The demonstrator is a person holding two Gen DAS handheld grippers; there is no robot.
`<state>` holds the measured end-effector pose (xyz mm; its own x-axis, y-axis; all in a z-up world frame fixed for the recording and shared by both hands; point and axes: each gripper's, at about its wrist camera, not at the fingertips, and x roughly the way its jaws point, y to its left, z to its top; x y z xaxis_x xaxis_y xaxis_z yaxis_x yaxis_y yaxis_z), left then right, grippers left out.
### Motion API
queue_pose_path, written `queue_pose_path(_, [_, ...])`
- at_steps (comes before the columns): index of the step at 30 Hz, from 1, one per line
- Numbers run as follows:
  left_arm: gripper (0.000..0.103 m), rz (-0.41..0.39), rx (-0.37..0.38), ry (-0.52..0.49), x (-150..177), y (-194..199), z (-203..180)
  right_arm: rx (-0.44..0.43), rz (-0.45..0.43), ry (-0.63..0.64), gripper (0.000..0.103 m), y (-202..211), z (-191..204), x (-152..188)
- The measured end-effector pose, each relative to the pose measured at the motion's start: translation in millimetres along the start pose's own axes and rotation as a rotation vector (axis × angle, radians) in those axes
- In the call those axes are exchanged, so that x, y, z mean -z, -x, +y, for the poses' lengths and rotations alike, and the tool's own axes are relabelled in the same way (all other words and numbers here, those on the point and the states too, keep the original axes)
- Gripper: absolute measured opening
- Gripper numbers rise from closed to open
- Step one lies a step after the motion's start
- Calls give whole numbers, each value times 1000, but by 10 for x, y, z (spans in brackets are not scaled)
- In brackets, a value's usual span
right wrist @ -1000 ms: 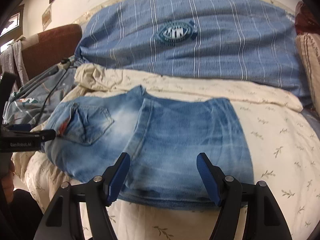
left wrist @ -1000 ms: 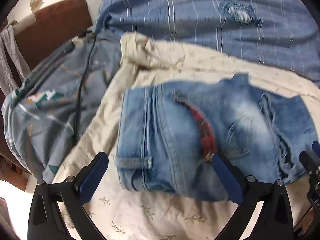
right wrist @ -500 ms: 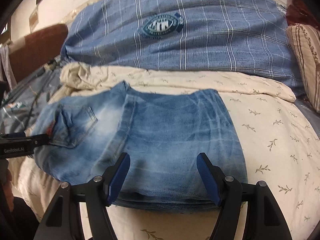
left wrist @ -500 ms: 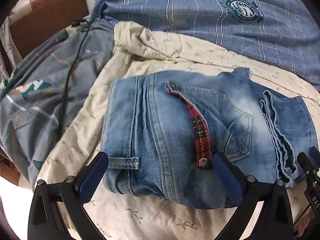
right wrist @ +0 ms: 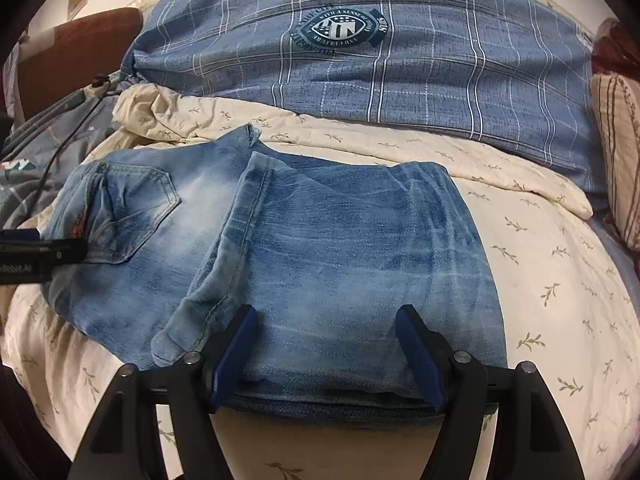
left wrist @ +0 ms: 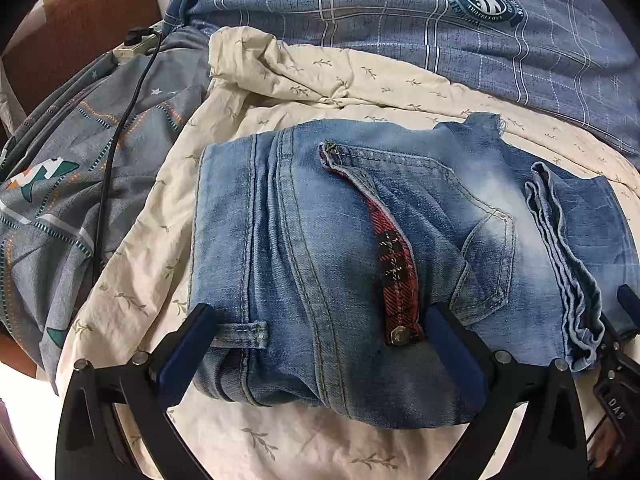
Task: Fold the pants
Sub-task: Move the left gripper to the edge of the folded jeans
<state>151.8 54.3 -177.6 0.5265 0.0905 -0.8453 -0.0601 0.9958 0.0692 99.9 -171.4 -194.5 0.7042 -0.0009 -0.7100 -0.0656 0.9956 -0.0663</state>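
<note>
Folded light-blue jeans (left wrist: pixel 340 240) lie flat on the cream bed sheet (left wrist: pixel 280 440). The back pocket and a red plaid flap (left wrist: pixel 396 264) face up at the waist end. My left gripper (left wrist: pixel 320 344) is open and hangs low over that waist end, its blue pads either side of the denim without pressing it. In the right wrist view the folded leg end (right wrist: pixel 340 248) fills the middle. My right gripper (right wrist: pixel 326 352) has its jaws opening, with the near folded edge between the pads and not squeezed. Each gripper's tip shows in the other's view.
A blue checked duvet (right wrist: pixel 400 60) with a round badge is heaped behind the jeans. Grey patterned bedding (left wrist: pixel 60 184) with a black cable (left wrist: pixel 116 152) and a power strip lies to the left, below a brown headboard (left wrist: pixel 80 12). A striped pillow (right wrist: pixel 616 152) sits far right.
Both grippers have sunk toward the jeans and tipped further down, so the denim looks larger and nearer. The jeans have not moved on the sheet.
</note>
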Motion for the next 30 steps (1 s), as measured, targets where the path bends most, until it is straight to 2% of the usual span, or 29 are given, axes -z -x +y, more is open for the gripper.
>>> queue_pose_path(2, [103, -6, -6, -3, 7, 78, -7, -4, 2, -3, 75, 10, -3, -13])
queue_pose_path(6, [103, -84, -28, 4, 67, 330, 71, -71, -19, -75, 75, 123, -107, -41])
queue_pose_path(11, [103, -134, 28, 184, 87, 621, 556, -82, -130, -94, 75, 415, -138, -62])
queue_pose_path(14, [103, -155, 21, 251, 87, 752, 851, -105, -167, -105, 75, 542, -137, -76])
queue_pose_path(20, [103, -145, 26, 321, 132, 838, 1197, -145, -196, -123, 75, 674, -110, -133])
queue_pose_path(30, [103, -26, 150, 333, 249, 613, 1040, -190, -191, -175, 75, 660, -107, -157])
